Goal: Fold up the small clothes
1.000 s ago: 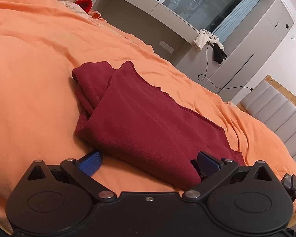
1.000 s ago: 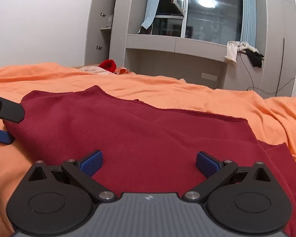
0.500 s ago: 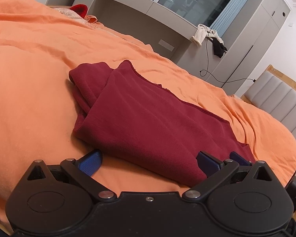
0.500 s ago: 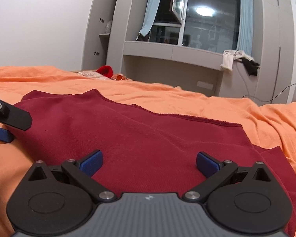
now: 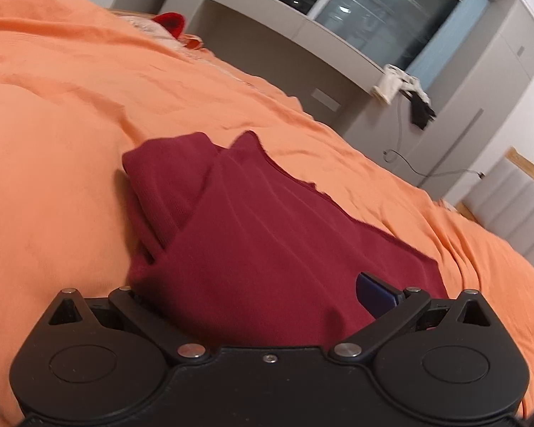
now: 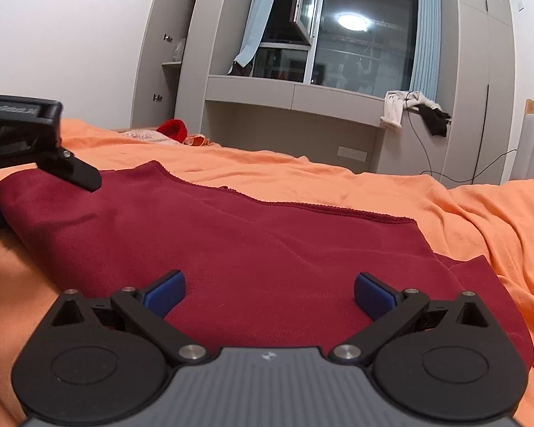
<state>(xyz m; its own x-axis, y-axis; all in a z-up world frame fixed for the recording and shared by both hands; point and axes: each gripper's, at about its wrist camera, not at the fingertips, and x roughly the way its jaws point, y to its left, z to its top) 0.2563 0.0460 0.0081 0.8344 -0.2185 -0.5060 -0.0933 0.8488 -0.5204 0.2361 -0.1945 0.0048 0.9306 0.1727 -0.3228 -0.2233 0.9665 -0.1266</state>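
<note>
Folded dark red knit garment [image 6: 252, 249] as landmark: bare orange bedsheet [image 5: 46, 163] open left, beyond, right. Black left gripper [image 6: 35, 163] crowds garment's left end. Red bundle [image 6: 173, 128] well beyond.

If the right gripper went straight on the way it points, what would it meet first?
Most likely the dark red garment: it already lies between and ahead of the open right gripper, spread on the orange bedsheet; depth is uncertain.

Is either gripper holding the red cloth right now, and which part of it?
Neither. Both the left gripper and the right gripper are open around the near edge of the red cloth.
</note>
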